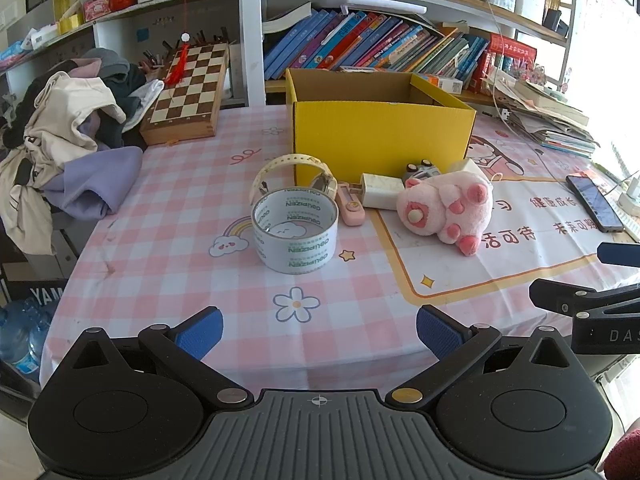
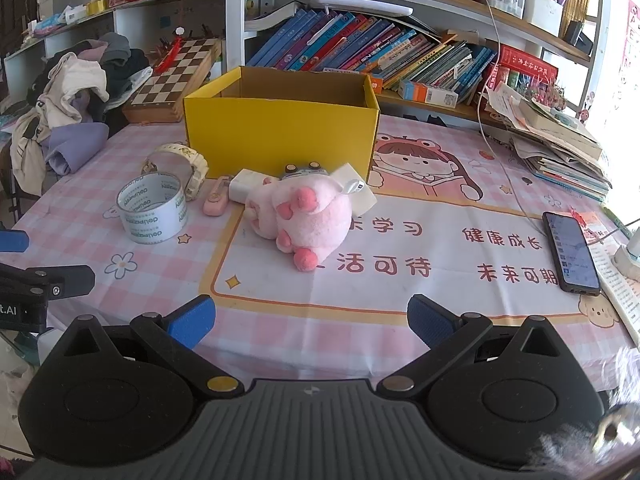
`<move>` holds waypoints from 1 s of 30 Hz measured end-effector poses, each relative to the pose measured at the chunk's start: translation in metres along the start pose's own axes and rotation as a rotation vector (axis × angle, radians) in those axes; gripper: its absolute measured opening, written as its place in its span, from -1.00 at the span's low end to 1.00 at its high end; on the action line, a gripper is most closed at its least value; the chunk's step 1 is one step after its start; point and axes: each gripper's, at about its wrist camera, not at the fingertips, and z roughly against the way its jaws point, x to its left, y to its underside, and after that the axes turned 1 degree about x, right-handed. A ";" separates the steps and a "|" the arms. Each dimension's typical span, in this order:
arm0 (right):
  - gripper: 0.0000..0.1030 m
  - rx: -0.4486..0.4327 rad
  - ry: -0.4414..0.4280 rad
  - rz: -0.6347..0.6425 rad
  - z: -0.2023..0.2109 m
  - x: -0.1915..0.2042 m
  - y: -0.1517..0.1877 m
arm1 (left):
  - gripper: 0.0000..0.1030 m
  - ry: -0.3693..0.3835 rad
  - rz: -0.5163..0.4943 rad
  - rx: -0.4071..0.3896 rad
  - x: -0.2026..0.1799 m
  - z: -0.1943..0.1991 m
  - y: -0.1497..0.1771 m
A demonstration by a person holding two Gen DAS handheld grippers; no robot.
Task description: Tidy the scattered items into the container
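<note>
An open yellow cardboard box (image 1: 380,136) (image 2: 280,136) stands at the back of the table. In front of it lie a roll of clear tape (image 1: 295,232) (image 2: 154,214), a cream watch (image 1: 296,170) (image 2: 180,160), a small pink device (image 1: 350,206) (image 2: 216,200), a white charger (image 1: 380,190) (image 2: 246,184) and a pink plush pig (image 1: 446,208) (image 2: 304,214). A small grey toy (image 1: 422,168) (image 2: 306,170) sits behind the pig. My left gripper (image 1: 320,334) is open and empty, near the tape. My right gripper (image 2: 312,326) is open and empty, in front of the pig.
A pile of clothes (image 1: 68,136) and a chessboard box (image 1: 188,92) sit at the back left. A phone (image 2: 572,252) with a cable and stacked books (image 2: 560,140) lie on the right. Bookshelves stand behind the table.
</note>
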 end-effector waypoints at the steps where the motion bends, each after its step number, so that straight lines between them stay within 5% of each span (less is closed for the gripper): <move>1: 1.00 -0.001 0.002 -0.001 0.000 0.000 0.000 | 1.00 0.001 0.000 0.001 0.000 0.000 0.000; 30: 1.00 -0.006 -0.003 -0.009 0.003 0.001 0.002 | 1.00 0.023 0.006 0.010 0.005 -0.006 -0.001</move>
